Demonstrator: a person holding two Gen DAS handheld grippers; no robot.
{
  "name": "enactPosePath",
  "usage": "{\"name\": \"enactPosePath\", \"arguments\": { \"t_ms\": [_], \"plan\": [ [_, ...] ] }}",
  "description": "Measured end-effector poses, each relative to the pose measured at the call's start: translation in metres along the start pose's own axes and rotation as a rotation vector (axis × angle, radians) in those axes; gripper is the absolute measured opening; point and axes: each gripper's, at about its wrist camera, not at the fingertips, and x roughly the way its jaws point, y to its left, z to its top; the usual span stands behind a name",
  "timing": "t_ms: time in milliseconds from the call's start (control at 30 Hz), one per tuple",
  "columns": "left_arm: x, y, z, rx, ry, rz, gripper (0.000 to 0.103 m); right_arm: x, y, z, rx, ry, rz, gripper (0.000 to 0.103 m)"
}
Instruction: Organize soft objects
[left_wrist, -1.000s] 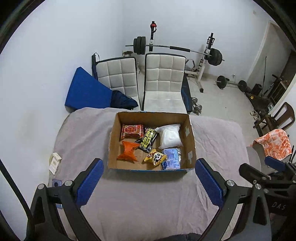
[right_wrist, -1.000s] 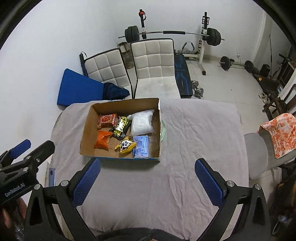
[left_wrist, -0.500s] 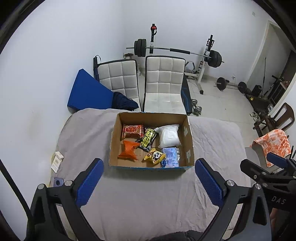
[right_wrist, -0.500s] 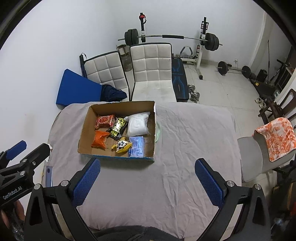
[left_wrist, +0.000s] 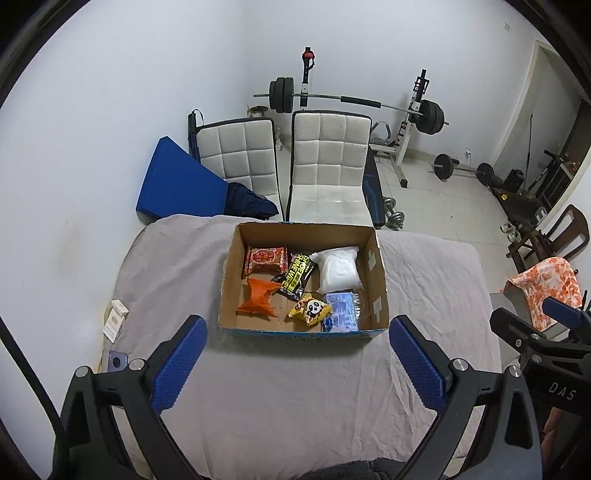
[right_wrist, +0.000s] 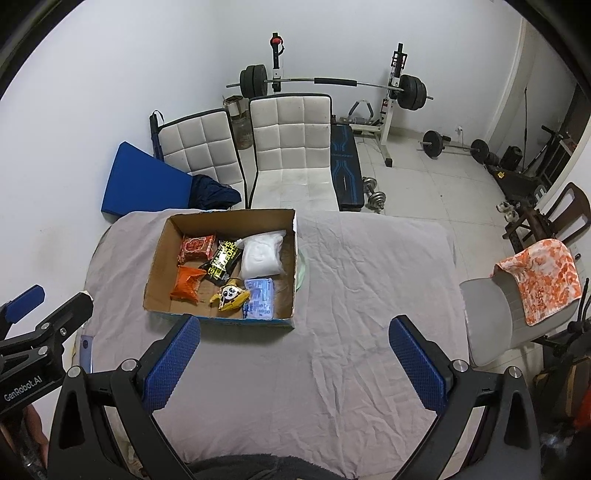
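Note:
An open cardboard box (left_wrist: 376, 280) (right_wrist: 157, 258) sits on the grey-sheeted table. Inside lie a red packet (left_wrist: 266, 258) (right_wrist: 196, 246), an orange packet (left_wrist: 258, 301) (right_wrist: 186, 282), a black-and-yellow packet (left_wrist: 297, 275) (right_wrist: 221, 264), a white soft bag (left_wrist: 338, 271) (right_wrist: 262, 256), a yellow panda packet (left_wrist: 312, 308) (right_wrist: 229, 295) and a blue packet (left_wrist: 341, 314) (right_wrist: 259, 298). My left gripper (left_wrist: 297, 363) is open and empty, high above the table in front of the box. My right gripper (right_wrist: 293, 362) is open and empty, right of the box.
A pale green thing (right_wrist: 302, 266) peeks out beside the box's right wall. A phone (left_wrist: 117, 360) and small white boxes (left_wrist: 115, 319) lie at the table's left edge. Two white chairs (left_wrist: 328, 166) stand behind the table. A grey chair with an orange cloth (right_wrist: 535, 280) stands at right.
Both grippers have risen and pulled back, so the box and table look smaller and farther. Both stay open and empty. The box contents have not moved.

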Motion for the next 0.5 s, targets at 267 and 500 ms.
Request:
{"name": "enactPosePath", "arguments": {
  "t_ms": [267,500],
  "plan": [
    [-0.0036,0.0003,-0.0004,-0.002,-0.016,0.018,0.101,-0.0079,-0.0021,-0.0002,-0.004,-0.019,0.000,0.103],
    [-0.0020,0.0003,-0.0018,-0.004,-0.015,0.033,0.101,-0.0097,-0.0033,0.0005,0.000,-0.015,0.001,0.103]
  ]
}}
